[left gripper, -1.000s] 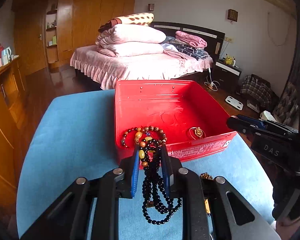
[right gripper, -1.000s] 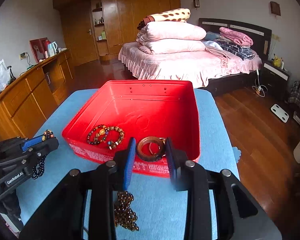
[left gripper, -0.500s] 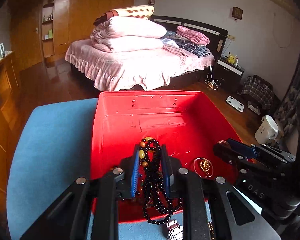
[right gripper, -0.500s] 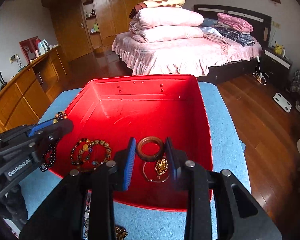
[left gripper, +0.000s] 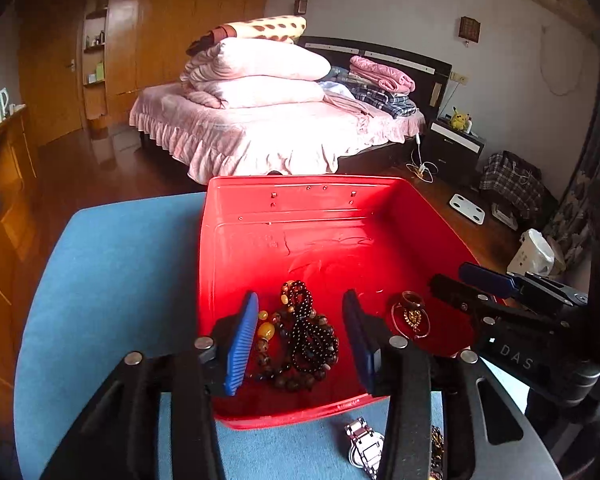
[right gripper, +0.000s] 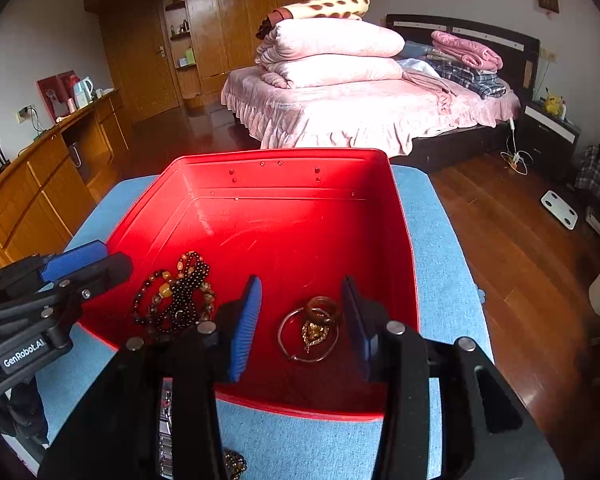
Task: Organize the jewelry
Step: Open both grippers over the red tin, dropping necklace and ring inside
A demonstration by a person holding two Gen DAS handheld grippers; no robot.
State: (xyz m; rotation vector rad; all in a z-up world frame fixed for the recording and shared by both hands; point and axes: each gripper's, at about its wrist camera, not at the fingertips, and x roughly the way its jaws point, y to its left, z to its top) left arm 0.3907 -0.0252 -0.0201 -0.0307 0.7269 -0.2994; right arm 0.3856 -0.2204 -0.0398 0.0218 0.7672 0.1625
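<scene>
A red tray (left gripper: 300, 216) (right gripper: 292, 184) stands on the blue table. My left gripper (left gripper: 300, 328) is open over its near left part, above a black bead necklace (left gripper: 312, 340) lying on a brown bead bracelet (left gripper: 266, 332). My right gripper (right gripper: 302, 316) is open over the near right part, above a brown wooden ring (right gripper: 322, 307), a thin bangle (right gripper: 300, 340) and a gold pendant (right gripper: 314, 332). The bead pile also shows in the right wrist view (right gripper: 180, 296). The ring also shows in the left wrist view (left gripper: 412, 301).
A silver watch (left gripper: 364, 446) and a dark beaded piece (right gripper: 232, 464) lie on the blue table (left gripper: 112, 280) in front of the tray. A wooden counter (right gripper: 40, 184) is at the left, a bed (right gripper: 360, 112) beyond the table.
Both grippers opened. The black necklace dropped from the left gripper onto the bracelet in the tray. The wooden ring dropped from the right gripper beside the bangle.
</scene>
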